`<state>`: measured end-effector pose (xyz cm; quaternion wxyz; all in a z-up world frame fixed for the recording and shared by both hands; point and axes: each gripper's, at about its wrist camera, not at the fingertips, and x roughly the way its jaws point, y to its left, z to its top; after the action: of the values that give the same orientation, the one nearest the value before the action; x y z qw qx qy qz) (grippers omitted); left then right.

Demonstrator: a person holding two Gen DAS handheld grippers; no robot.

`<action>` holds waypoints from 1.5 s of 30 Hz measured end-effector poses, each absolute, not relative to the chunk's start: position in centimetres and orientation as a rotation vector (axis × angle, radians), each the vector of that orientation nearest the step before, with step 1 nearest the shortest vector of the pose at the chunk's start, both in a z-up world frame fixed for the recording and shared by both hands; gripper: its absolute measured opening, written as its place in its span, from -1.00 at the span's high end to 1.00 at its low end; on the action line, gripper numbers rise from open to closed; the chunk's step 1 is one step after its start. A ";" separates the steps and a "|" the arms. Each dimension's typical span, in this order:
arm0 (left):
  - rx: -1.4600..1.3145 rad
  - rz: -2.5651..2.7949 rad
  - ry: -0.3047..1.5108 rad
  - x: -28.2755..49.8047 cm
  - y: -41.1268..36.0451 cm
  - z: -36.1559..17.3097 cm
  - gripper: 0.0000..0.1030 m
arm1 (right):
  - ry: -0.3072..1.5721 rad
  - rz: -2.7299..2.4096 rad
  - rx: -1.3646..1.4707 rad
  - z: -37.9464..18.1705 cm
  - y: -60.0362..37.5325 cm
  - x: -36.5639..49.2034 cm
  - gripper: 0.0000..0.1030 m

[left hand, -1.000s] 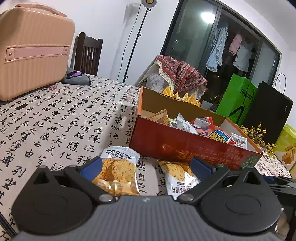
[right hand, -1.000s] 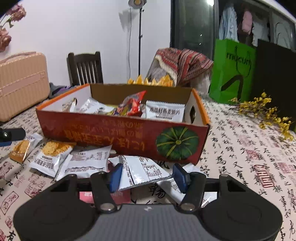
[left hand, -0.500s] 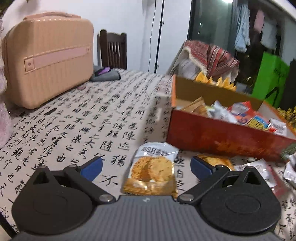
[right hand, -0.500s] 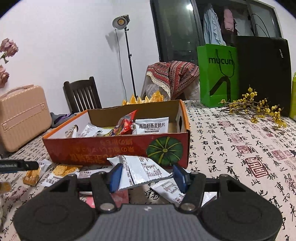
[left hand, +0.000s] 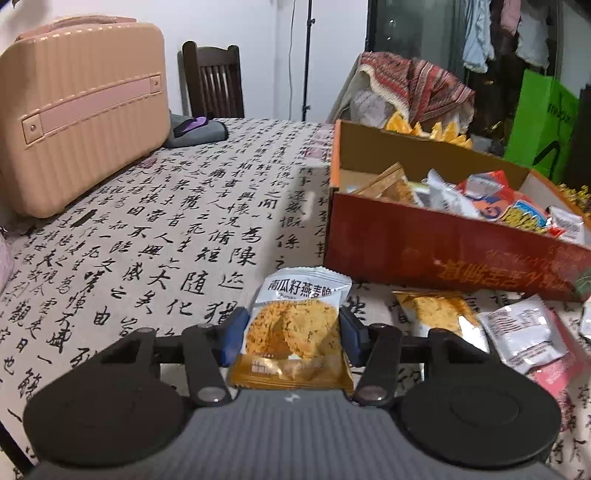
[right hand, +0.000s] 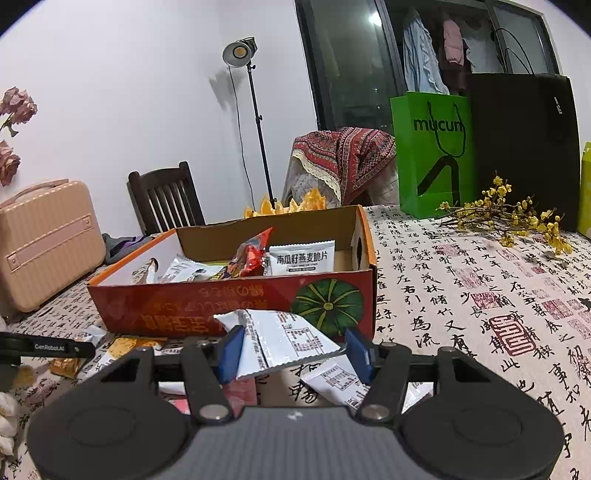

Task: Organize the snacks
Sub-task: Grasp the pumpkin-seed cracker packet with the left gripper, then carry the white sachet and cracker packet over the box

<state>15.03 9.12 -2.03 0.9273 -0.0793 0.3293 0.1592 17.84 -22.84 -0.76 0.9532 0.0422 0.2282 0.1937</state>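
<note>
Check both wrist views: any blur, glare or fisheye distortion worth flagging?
Left wrist: sharp up close, cracker packet legible; red box slightly soft, edges bowed. Right wrist: dark rounded corners, lamp glows without washing out, window reflection glares.

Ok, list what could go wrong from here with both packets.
1. The left gripper is closing on the cracker packet across its width; the crackers inside might crack or the slick bag might buckle.
2. The right gripper holds the white packet tilted by its edges, so it may slip out before reaching the snack box.
</note>
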 end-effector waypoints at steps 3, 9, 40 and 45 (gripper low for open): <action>-0.172 0.333 0.665 14.7 9.3 -2.1 -0.02 | 0.460 0.392 0.080 -0.8 -22.7 17.8 -0.13; -0.198 0.306 0.624 13.5 9.2 -1.3 -0.03 | 0.437 0.384 0.078 -0.6 -22.7 17.6 -0.13; -0.136 0.201 0.472 23.5 3.6 5.9 -0.03 | 0.304 0.323 0.036 5.9 -17.1 25.7 -0.13; -0.103 0.209 0.450 25.9 2.7 3.5 -0.03 | 0.350 0.315 0.014 3.0 -17.7 27.6 -0.13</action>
<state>25.86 2.72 3.54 0.9680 -0.0511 0.2228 0.1036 27.61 -17.72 3.02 0.9724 0.0067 0.1736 0.1560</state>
